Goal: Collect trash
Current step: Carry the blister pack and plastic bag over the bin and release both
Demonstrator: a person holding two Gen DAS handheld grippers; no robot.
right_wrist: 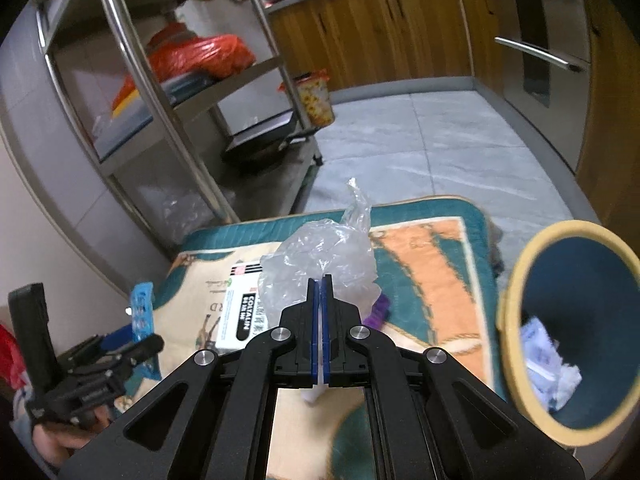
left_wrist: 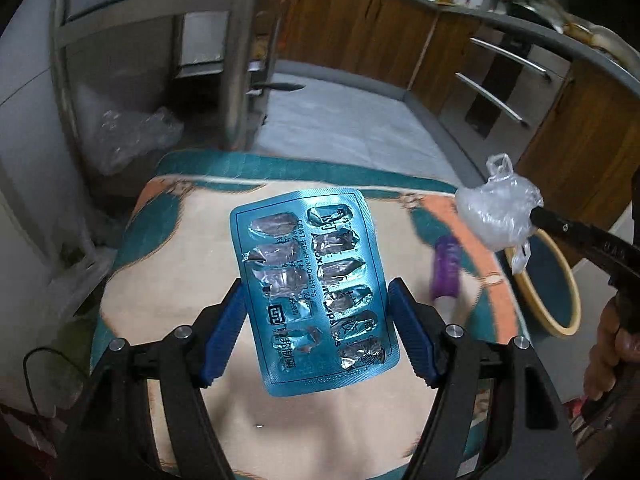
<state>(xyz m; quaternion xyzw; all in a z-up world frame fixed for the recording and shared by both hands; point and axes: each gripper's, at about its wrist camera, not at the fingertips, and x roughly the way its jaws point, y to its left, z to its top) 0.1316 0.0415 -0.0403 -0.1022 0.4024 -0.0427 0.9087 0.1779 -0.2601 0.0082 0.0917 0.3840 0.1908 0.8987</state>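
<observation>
Where motion blurs, purple tube [left_wrist: 445, 272] — label unreadable

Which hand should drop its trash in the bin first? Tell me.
Right, probably. The right gripper, shut on the crumpled plastic bag, has the bin just beside it. The left gripper, holding the blister pack, sits farther away.

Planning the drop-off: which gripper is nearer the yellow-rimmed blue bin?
Right. The right gripper, holding a crumpled clear plastic bag, is beside the bin; the left gripper, holding a blue blister pack, is farther away.
</observation>
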